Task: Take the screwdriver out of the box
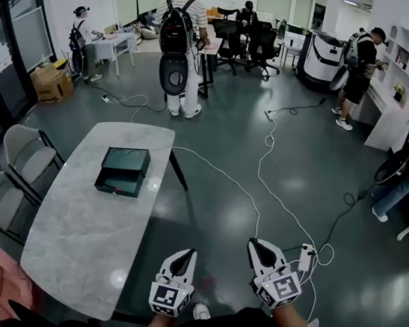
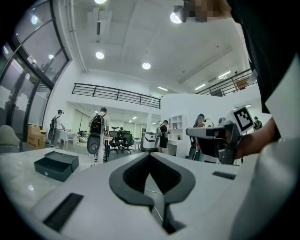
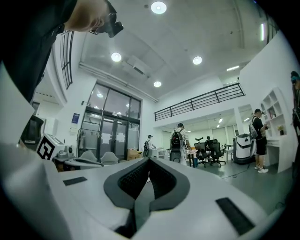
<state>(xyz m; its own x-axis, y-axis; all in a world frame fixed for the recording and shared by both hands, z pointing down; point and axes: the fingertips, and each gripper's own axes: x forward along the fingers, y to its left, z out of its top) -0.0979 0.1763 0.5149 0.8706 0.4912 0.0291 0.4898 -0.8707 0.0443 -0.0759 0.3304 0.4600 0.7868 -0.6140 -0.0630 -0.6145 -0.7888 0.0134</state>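
A dark green box (image 1: 122,170) lies on the grey marble table (image 1: 86,236), toward its far end; its upper part sits shifted off the lower one. It also shows low on the left in the left gripper view, box (image 2: 56,165). No screwdriver shows in any view. My left gripper (image 1: 183,255) hovers past the table's near right corner, well short of the box, jaws shut and empty. My right gripper (image 1: 253,243) is beside it over the floor, also shut and empty. The jaw tips meet in both gripper views, left gripper (image 2: 149,154), right gripper (image 3: 149,159).
Two grey chairs (image 1: 26,157) stand along the table's left side. White cables (image 1: 266,173) snake over the floor to a power strip (image 1: 307,256) near my right gripper. Several people stand farther off, one with a backpack (image 1: 174,31). A cardboard box (image 1: 52,82) sits at back left.
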